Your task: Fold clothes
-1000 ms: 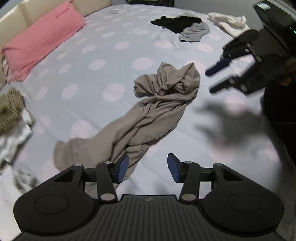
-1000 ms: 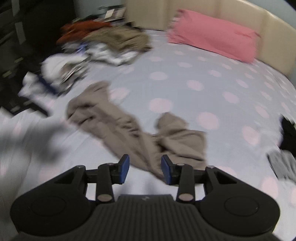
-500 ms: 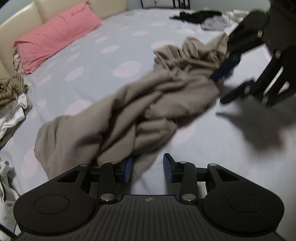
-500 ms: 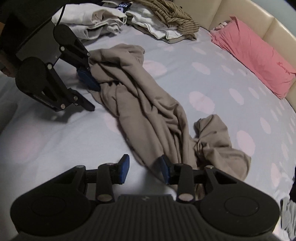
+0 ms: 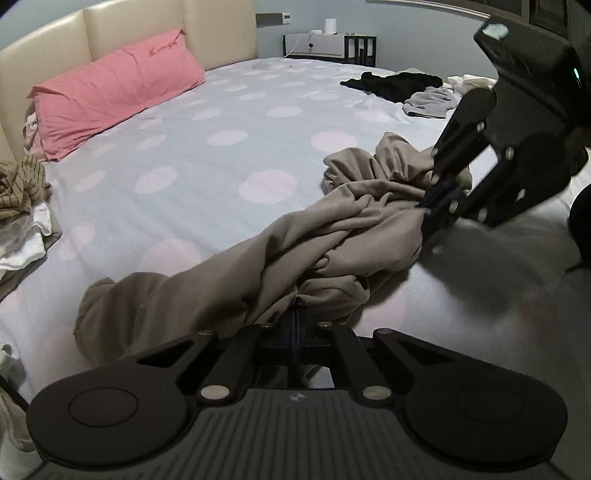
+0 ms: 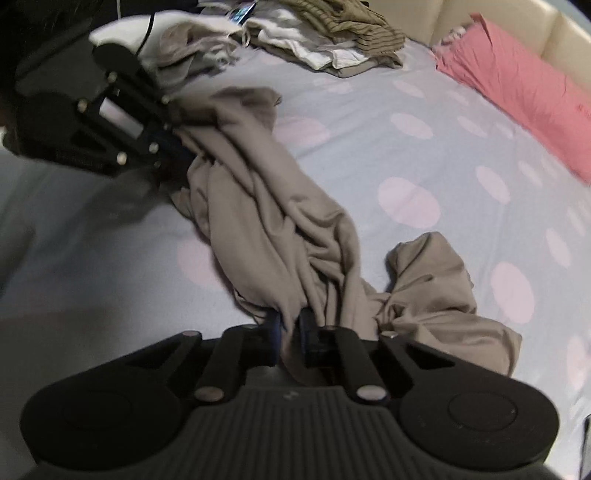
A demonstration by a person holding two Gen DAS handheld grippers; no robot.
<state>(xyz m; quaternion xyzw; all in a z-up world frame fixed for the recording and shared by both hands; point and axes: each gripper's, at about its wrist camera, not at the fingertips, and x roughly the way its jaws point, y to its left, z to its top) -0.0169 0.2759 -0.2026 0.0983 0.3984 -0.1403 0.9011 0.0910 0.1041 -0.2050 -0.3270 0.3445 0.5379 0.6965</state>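
Beige garment (image 5: 343,236) lies bunched mid-bed, pink pillow (image 5: 110,99) by the headboard, clothes piles (image 6: 332,40) along the edge. My left gripper (image 5: 295,325) and right gripper (image 6: 290,328) both pinch its cloth.

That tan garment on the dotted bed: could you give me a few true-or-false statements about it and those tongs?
1. Both tongs are shut on the tan garment. True: the left tongs and the right tongs each pinch its cloth.
2. The garment lies neatly folded. False: it is bunched and twisted.
3. The pink pillow lies on top of the garment. False: it rests apart, by the headboard.
4. Other clothes lie on the bed. True: a black garment sits at the far edge.
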